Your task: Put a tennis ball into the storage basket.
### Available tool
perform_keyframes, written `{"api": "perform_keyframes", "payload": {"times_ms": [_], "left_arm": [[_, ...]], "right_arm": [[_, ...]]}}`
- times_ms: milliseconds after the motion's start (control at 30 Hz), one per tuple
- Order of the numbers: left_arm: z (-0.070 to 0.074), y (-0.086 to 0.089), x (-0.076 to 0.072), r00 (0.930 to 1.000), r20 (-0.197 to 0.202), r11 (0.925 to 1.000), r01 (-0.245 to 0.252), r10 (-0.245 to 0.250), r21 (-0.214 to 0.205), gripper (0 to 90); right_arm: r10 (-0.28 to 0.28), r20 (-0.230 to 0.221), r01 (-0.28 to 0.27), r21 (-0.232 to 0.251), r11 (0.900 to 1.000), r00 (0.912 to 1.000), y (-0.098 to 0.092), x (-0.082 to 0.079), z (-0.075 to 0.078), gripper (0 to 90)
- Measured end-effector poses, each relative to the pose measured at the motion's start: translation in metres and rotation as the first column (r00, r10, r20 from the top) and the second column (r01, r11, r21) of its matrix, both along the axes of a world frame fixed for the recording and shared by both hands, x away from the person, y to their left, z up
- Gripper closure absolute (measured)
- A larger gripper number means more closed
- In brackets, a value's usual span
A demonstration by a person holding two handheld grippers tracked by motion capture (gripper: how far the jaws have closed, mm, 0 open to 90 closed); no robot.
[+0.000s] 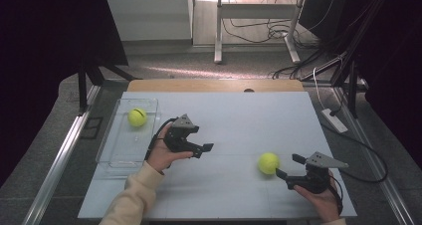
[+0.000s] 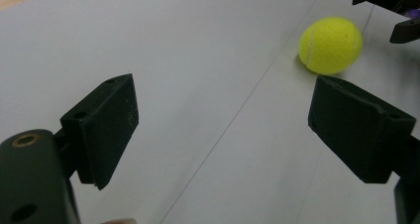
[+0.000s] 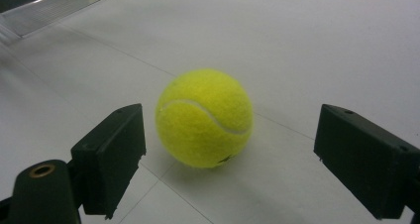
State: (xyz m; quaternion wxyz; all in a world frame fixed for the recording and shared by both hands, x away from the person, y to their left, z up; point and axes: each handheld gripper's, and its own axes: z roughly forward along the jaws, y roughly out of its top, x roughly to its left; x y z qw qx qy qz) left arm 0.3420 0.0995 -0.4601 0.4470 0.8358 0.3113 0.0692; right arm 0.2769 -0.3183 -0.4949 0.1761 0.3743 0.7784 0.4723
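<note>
A yellow tennis ball (image 1: 268, 163) lies on the pale table top (image 1: 239, 120) at the right front. My right gripper (image 1: 289, 166) sits just to the right of it and points at it, jaws open. In the right gripper view the ball (image 3: 204, 117) lies close ahead of the gripper (image 3: 233, 142), apart from both pads. My left gripper (image 1: 201, 138) is held over the middle left of the table, open and with nothing in it. In the left gripper view its jaws (image 2: 225, 110) stand wide, with the ball (image 2: 331, 44) farther off. A second tennis ball (image 1: 137, 117) rests in a clear tray (image 1: 114, 153).
The clear tray stands along the table's left side, and its edge (image 3: 44, 8) shows far off in the right gripper view. A wooden strip (image 1: 214, 85) runs along the table's far edge. Cables and desk legs (image 1: 218, 31) are on the floor beyond.
</note>
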Motion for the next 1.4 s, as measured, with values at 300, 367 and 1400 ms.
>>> {"api": "perform_keyframes", "payload": {"times_ms": [300, 367, 1400], "left_arm": [[0.002, -0.011, 0.003, 0.9998, 0.002, 0.9998, 0.020, -0.020, 0.003, 13.2], [0.002, -0.015, 0.004, 0.9997, 0.000, 0.9997, 0.025, -0.025, 0.004, 13.2], [-0.010, -0.067, 0.017, 0.9915, -0.051, 0.9924, 0.121, -0.120, 0.021, 13.2]], "right_arm": [[0.002, -0.001, -0.002, 0.000, 1.0000, 1.0000, 0.001, 0.000, 0.000, 12.1], [0.003, 0.000, -0.003, 0.004, 1.0000, 1.0000, 0.001, 0.000, 0.000, 12.2], [0.016, -0.002, -0.016, -0.013, 0.9998, 0.9999, 0.005, 0.000, -0.001, 11.8]]}}
